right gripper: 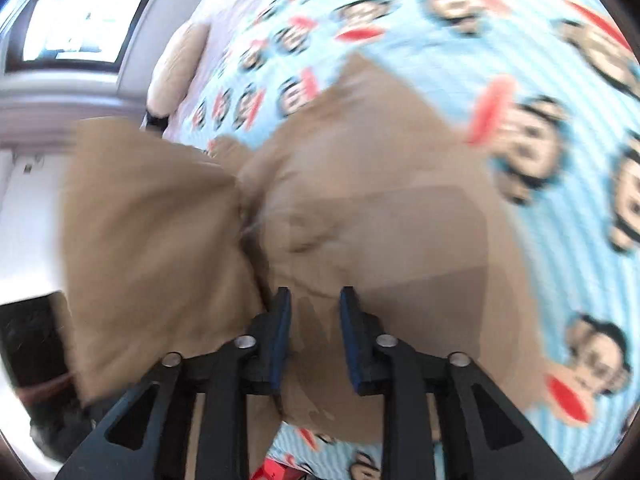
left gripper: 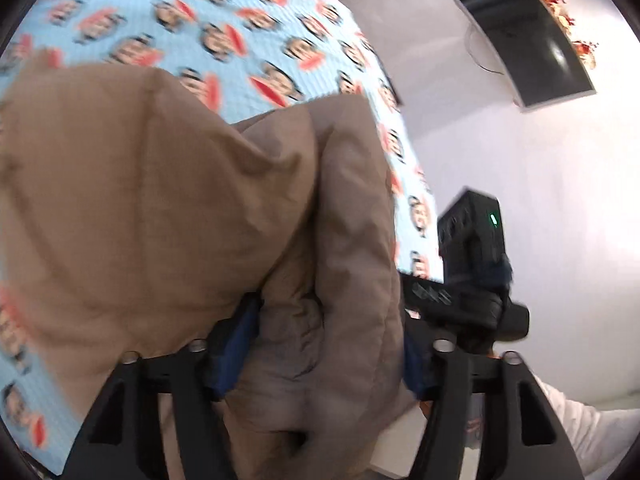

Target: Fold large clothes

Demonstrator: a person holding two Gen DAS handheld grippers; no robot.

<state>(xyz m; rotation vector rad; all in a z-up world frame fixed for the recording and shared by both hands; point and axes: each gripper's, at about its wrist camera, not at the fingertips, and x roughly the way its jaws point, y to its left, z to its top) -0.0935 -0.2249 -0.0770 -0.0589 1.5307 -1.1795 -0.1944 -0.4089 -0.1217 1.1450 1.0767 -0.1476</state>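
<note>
Jaws half-buried in blurred tan garment (left gripper: 168,200)

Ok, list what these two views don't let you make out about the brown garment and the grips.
- Brown garment: what kind it is; bunched and motion-blurred in both views.
- Left gripper: whether its pads press; cloth covers the gap and its right finger.
- Right gripper: pad contact with the cloth, blurred.
- Bedspread: print smeared by motion.
</note>
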